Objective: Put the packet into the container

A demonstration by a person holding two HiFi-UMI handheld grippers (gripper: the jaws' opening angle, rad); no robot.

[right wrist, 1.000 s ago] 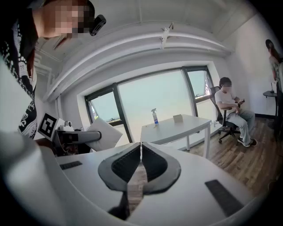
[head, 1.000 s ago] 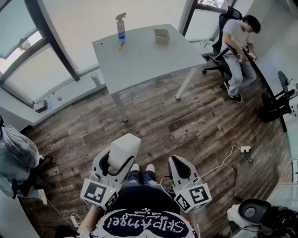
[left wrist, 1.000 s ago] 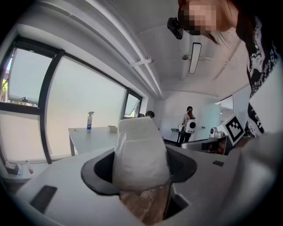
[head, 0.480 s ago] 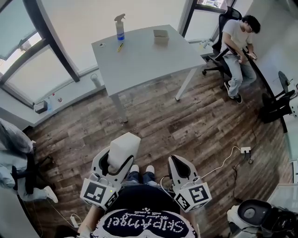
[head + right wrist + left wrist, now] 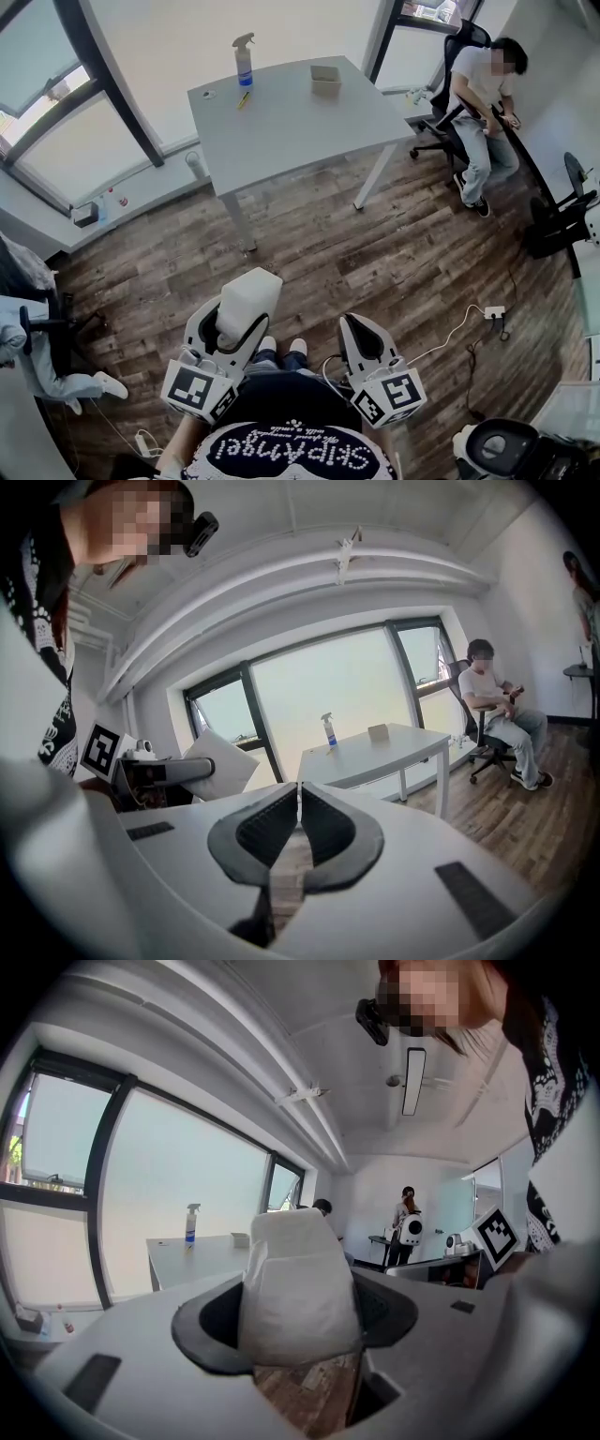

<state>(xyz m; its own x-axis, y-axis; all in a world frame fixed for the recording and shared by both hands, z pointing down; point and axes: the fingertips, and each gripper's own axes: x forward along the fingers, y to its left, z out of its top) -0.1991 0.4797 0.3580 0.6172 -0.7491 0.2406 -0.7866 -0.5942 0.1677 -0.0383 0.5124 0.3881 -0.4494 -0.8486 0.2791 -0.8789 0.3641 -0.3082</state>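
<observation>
A white packet [image 5: 248,297] is clamped upright between the jaws of my left gripper [image 5: 228,330], held close to the body above the wooden floor. The same packet [image 5: 298,1283] fills the middle of the left gripper view. My right gripper [image 5: 360,340] is beside it, shut with nothing between its jaws, as the right gripper view shows [image 5: 299,803]. A small open cardboard container [image 5: 325,76] stands on the far side of the grey table [image 5: 309,122], well ahead of both grippers. In the right gripper view the container [image 5: 378,732] is small on the tabletop.
A spray bottle [image 5: 243,56] and a yellow pen [image 5: 243,96] are on the table's far left. A person sits on an office chair [image 5: 473,89] at the right. A power strip with cable [image 5: 492,312] lies on the floor. Another person's legs [image 5: 37,370] are at the left.
The view has shifted slightly toward the table. The person at the left edge has moved lower. Both grippers hold as before.
</observation>
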